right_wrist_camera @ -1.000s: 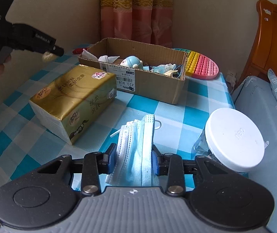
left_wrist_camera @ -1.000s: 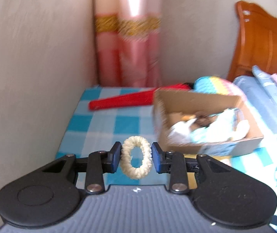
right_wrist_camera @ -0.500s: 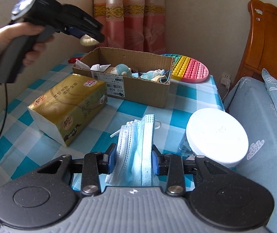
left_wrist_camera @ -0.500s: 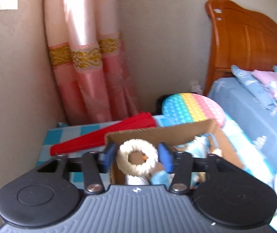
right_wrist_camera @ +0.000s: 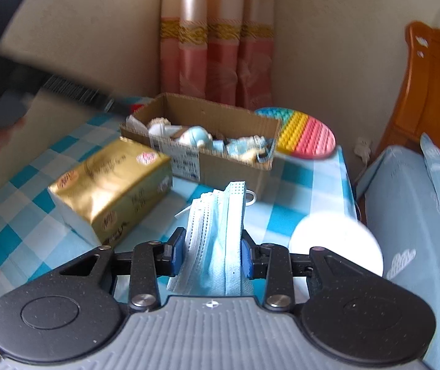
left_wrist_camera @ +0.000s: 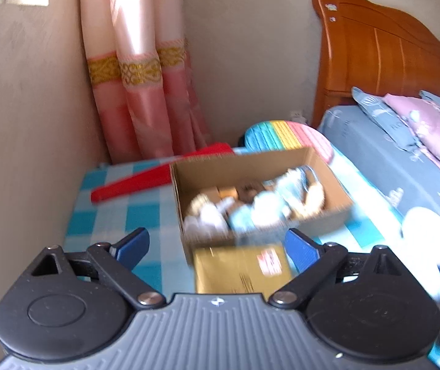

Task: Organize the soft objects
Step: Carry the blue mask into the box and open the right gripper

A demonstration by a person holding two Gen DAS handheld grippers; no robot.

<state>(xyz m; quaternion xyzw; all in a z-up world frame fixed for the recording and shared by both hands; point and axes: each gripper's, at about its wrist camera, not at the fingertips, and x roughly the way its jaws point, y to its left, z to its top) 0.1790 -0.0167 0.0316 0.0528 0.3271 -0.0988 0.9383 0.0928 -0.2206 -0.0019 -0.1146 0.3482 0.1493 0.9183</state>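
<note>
— How are the tongs set?

— The left tongs (left_wrist_camera: 217,248) have just been opening and are spread wide, with nothing between them, above the near end of the cardboard box (right_wrist_camera: 220,166). The right tongs (right_wrist_camera: 213,257) are pressed onto a stack of blue face masks (right_wrist_camera: 217,231), which is held clear of the checked bench (right_wrist_camera: 16,191).

— How is the step best done?

— The masks are probably best carried over the box's open top and let go low, so nothing is caught on the rim.

— What is unclear?

— The box contents are blurred in the left view; a cream ring (right_wrist_camera: 158,122) at its far-left corner can only be guessed at.
</note>
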